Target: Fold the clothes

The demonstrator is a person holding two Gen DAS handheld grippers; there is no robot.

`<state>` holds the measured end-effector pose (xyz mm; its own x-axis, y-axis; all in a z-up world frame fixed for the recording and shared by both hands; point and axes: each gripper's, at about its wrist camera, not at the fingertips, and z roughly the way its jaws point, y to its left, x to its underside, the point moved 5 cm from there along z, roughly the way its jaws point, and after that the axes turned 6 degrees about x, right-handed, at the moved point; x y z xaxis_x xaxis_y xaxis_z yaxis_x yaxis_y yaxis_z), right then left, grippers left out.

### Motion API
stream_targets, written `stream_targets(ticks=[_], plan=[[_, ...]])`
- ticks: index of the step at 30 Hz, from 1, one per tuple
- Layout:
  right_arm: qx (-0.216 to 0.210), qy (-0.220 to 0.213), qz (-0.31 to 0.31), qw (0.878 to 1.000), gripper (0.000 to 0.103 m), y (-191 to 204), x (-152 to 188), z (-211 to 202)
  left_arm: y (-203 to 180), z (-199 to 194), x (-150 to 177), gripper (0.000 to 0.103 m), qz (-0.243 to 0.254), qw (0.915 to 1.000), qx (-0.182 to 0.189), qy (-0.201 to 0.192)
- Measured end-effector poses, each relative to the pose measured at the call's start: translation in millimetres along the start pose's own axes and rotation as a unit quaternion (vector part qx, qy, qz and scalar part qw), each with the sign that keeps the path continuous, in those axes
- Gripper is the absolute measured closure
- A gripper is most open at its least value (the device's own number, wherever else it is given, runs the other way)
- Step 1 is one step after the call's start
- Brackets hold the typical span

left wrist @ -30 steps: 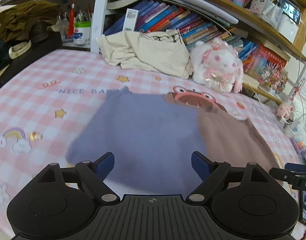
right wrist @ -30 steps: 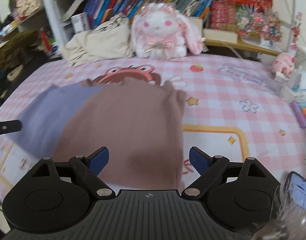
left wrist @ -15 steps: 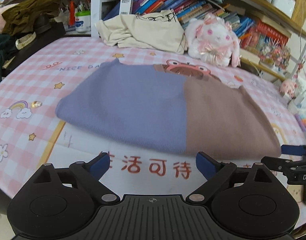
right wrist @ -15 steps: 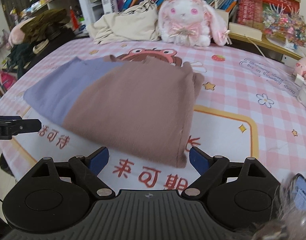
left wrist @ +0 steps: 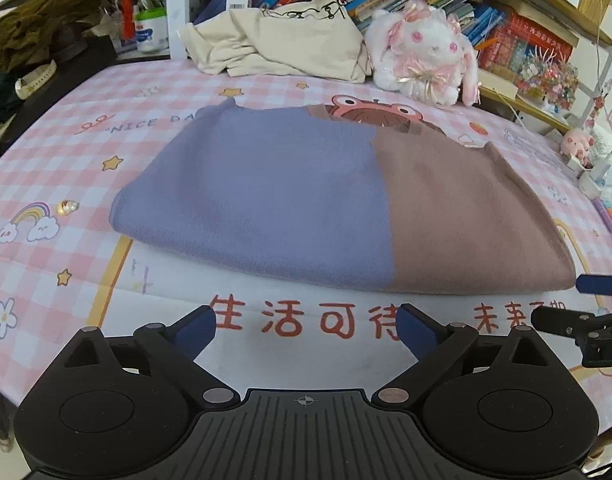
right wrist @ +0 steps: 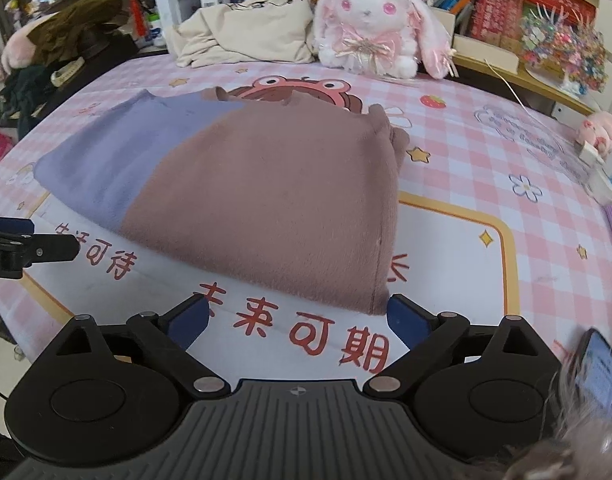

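Folded lavender-and-brown knit sweater [left wrist: 346,200] lies flat mid-tabletop, on a pink checked cloth [left wrist: 66,168] printed "NICE DA…" and red Chinese characters. At ten o'clock a white jar [left wrist: 149,28] holds pens. The left tool [left wrist: 306,328] tilts down, just short of the sweater's near edge; its jaws have just been opening, now spread, nothing between them. The right tool [right wrist: 298,316] tilts likewise at the brown corner, jaws also just opened, wide and empty. At twelve o'clock sit a crumpled cream garment [left wrist: 282,40] and a white-and-pink plush rabbit [left wrist: 422,56].

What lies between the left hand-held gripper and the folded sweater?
Only bare tablecloth with red printed characters separates the left hand-held gripper from the sweater, seen in the left wrist view.
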<state>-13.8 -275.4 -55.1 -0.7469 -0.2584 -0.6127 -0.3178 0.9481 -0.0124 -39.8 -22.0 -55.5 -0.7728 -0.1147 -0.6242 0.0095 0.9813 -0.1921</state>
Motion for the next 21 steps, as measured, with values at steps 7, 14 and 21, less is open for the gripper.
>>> stream_targets(ticks=[7, 14, 21], plan=[[0.017, 0.006, 0.012, 1.0, 0.007, 12.4, 5.0, -3.0, 1.8, -1.4, -8.0, 0.004, 0.031, 0.9991, 0.026, -0.011], [0.032, 0.001, 0.028, 0.999, 0.007, 19.3, 2.3, -5.4, -1.8, -7.0, -19.8, 0.002, 0.063, 0.9953, 0.067, -0.031], [0.043, -0.005, 0.039, 0.998, 0.007, 23.9, -6.8, -5.5, 51.9, 13.0, -31.2, 0.006, -0.124, 0.9861, 0.11, 0.01]])
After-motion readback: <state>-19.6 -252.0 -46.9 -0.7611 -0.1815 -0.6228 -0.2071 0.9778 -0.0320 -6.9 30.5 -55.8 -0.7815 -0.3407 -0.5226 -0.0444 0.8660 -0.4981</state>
